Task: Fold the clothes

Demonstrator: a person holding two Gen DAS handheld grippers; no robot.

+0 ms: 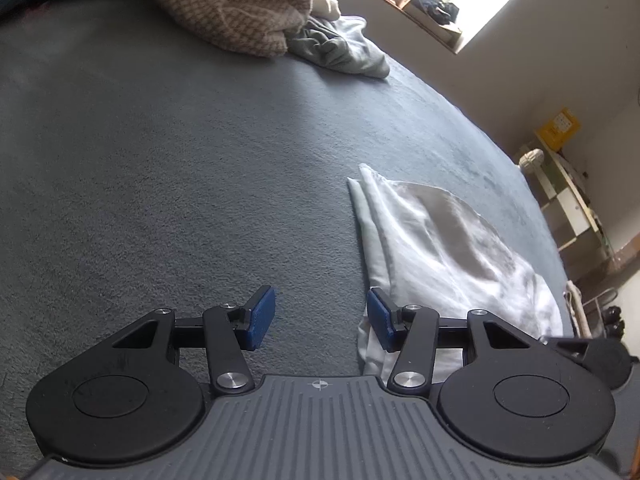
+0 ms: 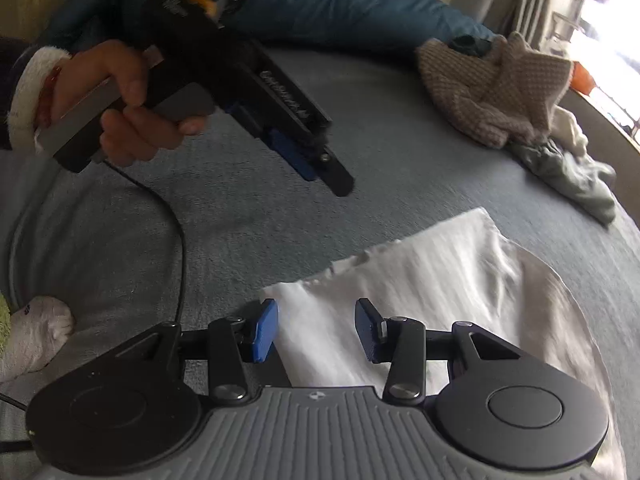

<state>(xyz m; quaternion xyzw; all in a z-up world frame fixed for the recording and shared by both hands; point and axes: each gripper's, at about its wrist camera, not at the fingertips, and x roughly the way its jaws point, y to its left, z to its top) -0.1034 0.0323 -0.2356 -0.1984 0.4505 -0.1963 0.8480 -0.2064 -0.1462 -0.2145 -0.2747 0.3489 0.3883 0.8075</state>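
The left gripper (image 1: 321, 316) hangs over the grey bed cover (image 1: 160, 160) with its two blue pads (image 1: 262, 318) apart and nothing between them. The folded white garment (image 1: 440, 248) lies just ahead and to its right; the garment's long straight edge runs away from the right pad, which sits over the near corner. To the left and ahead of this gripper the cover is bare, a wide stretch reaching up to the heap at the far edge.

The right gripper (image 2: 316, 330) also has its pads apart, empty, hovering over the near edge of the same white garment (image 2: 440, 280), whose ragged top edge runs just ahead of it.

Counted: one folded white piece. One unfolded heap far ahead: a checked knit (image 2: 500, 88), a grey-green piece (image 2: 572, 176) and a cream one (image 2: 570, 130). A hand (image 2: 120, 100) holds the left gripper, its cable (image 2: 176, 236) trailing across the cover.
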